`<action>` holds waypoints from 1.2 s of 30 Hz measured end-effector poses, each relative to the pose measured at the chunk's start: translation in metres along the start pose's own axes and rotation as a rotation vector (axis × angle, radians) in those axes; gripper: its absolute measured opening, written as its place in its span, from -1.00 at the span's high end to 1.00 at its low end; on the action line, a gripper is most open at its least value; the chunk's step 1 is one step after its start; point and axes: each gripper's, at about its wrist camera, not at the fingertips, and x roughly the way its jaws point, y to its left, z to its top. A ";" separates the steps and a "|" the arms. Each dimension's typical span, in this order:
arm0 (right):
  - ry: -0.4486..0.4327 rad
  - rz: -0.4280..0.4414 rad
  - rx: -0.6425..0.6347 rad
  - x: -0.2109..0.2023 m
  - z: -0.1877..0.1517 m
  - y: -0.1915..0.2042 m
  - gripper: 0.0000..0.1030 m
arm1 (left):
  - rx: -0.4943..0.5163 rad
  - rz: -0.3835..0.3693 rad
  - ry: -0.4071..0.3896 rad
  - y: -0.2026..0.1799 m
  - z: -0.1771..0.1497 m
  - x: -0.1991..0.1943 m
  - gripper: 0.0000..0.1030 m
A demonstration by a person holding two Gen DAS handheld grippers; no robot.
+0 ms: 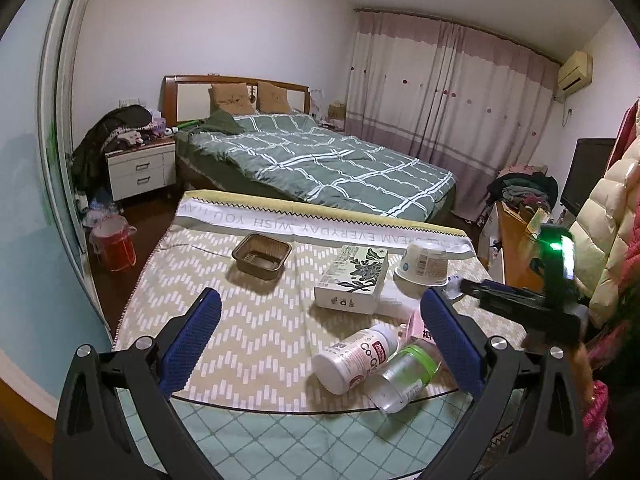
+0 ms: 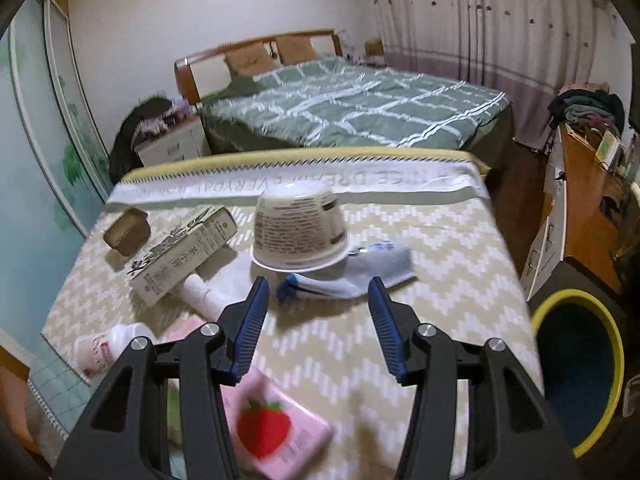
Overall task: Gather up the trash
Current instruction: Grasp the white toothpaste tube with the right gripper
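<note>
Trash lies on a cloth-covered table (image 1: 248,320): a brown plastic tray (image 1: 262,256), a plant-print box (image 1: 352,280), an upturned white cup (image 1: 422,266), a white bottle (image 1: 354,354) on its side, a clear bottle (image 1: 404,376) with a green band, and a pink carton (image 1: 416,326). My left gripper (image 1: 320,296) hangs open over the near edge, holding nothing. My right gripper (image 2: 319,286) is open and empty above the table. Just beyond its tips lies a crumpled white-and-blue wrapper (image 2: 360,276) below the cup (image 2: 298,232). The strawberry carton (image 2: 276,428) lies under its left finger.
A bin with a yellow rim (image 2: 576,368) stands on the floor right of the table. A bed (image 1: 320,160) lies behind it, and a wooden desk (image 2: 588,216) piled with clothes is at the right. A red basket (image 1: 114,248) sits on the floor at the left.
</note>
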 end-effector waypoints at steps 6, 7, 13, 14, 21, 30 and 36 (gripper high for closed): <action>0.107 -0.052 0.000 0.042 0.007 0.010 0.04 | 0.009 -0.004 0.014 0.001 -0.002 0.009 -0.91; 0.123 -0.063 0.000 0.047 0.008 0.008 0.04 | 0.005 -0.005 0.016 0.002 -0.002 0.010 -0.91; 0.146 -0.125 0.026 0.046 0.001 -0.019 0.04 | -0.024 -0.003 0.030 0.015 -0.003 0.018 -0.91; 0.141 -0.141 0.037 0.042 -0.002 -0.027 0.04 | -0.028 -0.003 0.032 0.016 -0.004 0.019 -0.91; 0.111 -0.147 0.101 0.026 -0.003 -0.059 0.04 | -0.039 -0.025 0.050 0.013 -0.007 0.029 -0.91; 0.137 -0.129 0.205 0.054 0.019 -0.067 0.04 | -0.018 -0.046 0.052 0.003 -0.008 0.029 -0.91; 0.174 -0.117 0.270 0.068 0.024 -0.083 0.04 | -0.017 -0.053 0.064 0.002 -0.011 0.032 -0.91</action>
